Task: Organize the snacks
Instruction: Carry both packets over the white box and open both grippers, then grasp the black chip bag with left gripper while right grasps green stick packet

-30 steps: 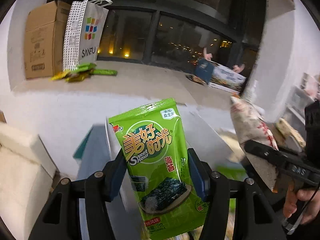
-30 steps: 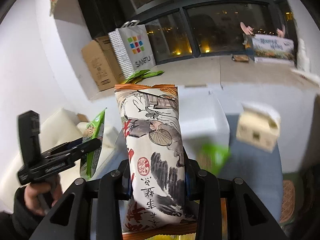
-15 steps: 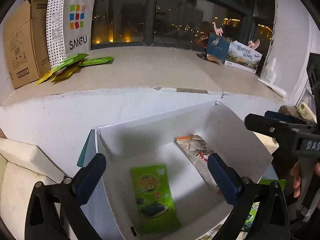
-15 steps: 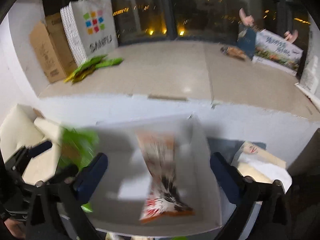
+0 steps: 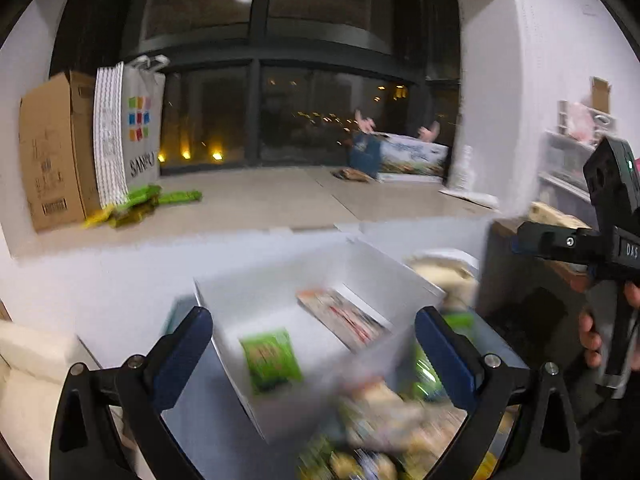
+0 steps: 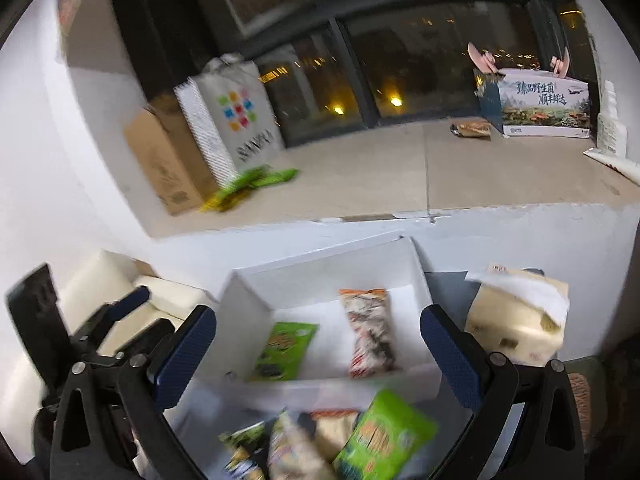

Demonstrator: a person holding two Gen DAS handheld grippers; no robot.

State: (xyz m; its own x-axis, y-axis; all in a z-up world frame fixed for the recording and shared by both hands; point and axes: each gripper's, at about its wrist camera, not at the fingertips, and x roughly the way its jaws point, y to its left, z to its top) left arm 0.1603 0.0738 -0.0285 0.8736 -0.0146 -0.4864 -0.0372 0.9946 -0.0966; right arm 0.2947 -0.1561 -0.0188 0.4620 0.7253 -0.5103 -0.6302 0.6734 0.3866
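Both hand-held grippers, left (image 5: 312, 344) and right (image 6: 318, 344), gape wide and carry nothing. Beyond their fingers, a white cardboard box (image 6: 320, 270) holds two flat glossy packets: a green one (image 6: 285, 350) and a longer patterned one (image 6: 370, 330). Crinkly loose snacks (image 6: 340, 440) pile nearer.

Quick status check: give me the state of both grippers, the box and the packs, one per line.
left gripper: open, holding nothing
right gripper: open, holding nothing
white box: open-topped, two packs inside
green seaweed pack: lying flat in the box
white illustrated pack: lying flat in the box, apart from the green one
loose snack pile: outside the box, unsorted
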